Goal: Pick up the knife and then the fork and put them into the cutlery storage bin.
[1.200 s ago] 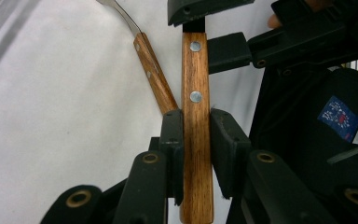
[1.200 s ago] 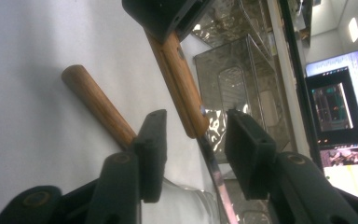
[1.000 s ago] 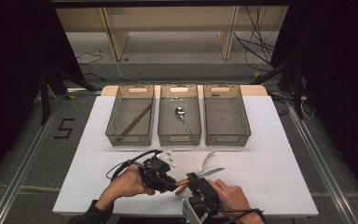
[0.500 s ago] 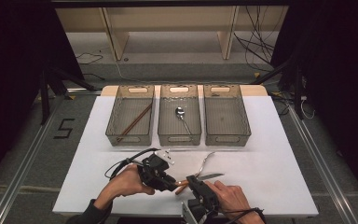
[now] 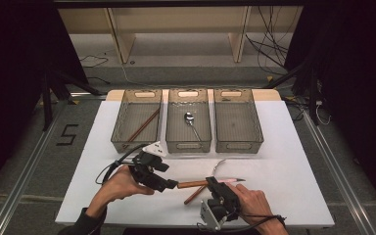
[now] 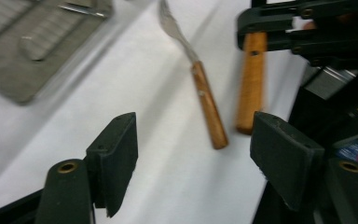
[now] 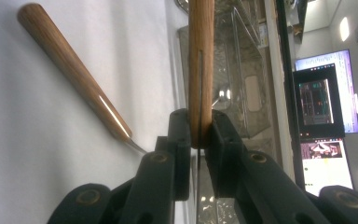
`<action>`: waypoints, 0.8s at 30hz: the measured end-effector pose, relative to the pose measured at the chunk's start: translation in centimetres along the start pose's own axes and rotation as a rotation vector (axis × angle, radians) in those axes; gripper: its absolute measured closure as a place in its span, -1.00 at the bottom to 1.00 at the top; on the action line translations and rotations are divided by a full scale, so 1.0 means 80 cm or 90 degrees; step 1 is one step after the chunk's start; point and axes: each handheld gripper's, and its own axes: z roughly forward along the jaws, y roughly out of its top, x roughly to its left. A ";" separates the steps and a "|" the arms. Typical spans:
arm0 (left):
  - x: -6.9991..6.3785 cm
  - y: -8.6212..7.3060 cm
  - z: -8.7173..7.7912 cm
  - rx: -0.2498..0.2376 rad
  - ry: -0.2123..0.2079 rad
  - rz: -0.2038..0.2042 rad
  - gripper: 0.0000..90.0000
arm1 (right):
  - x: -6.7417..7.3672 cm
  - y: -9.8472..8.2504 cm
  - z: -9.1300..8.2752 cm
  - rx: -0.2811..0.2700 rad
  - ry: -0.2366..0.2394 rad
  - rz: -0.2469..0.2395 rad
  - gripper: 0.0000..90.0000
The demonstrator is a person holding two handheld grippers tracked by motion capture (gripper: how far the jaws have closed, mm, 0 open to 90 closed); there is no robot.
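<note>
A knife with a wooden handle (image 5: 192,184) hangs level above the white table, and my right gripper (image 5: 216,185) is shut on it near where the handle meets the blade. In the right gripper view the pads (image 7: 182,135) clamp the handle (image 7: 200,65). My left gripper (image 5: 170,185) sits just off the handle's free end; its jaws have just been opening and nothing is between them. From the left gripper view the open jaws (image 6: 196,135) frame the knife handle (image 6: 252,79) and a wooden-handled fork (image 6: 207,105) lying on the table. The fork (image 5: 196,195) lies under the knife.
Three clear bins stand in a row at the back of the table (image 5: 293,161). The left bin (image 5: 122,128) holds chopsticks (image 5: 144,125), the middle bin (image 5: 173,128) a spoon (image 5: 192,122), and the right bin (image 5: 238,125) nothing that I can see.
The left gripper's jaws opened, let go of the knife handle and drew back a little to the left. The right gripper closed on the knife, which now lies level.
</note>
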 end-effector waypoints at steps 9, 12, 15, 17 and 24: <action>0.013 -0.021 -0.019 -0.073 0.024 -0.027 -0.43 | -0.024 -0.020 -0.001 0.024 -0.008 0.049 0.81; 0.015 -0.031 -0.019 -0.098 0.034 -0.031 -0.47 | -0.042 -0.029 0.000 0.033 -0.011 0.094 0.81; 0.017 -0.044 -0.017 -0.124 0.046 -0.039 -0.47 | -0.062 -0.038 0.002 0.048 -0.005 0.156 0.81; 0.017 -0.052 -0.014 -0.146 0.049 -0.047 -0.48 | -0.079 -0.045 0.005 0.052 0.011 0.207 0.81; 0.019 -0.071 0.000 -0.163 0.054 -0.050 -0.51 | -0.137 -0.074 0.017 0.054 0.097 0.457 0.80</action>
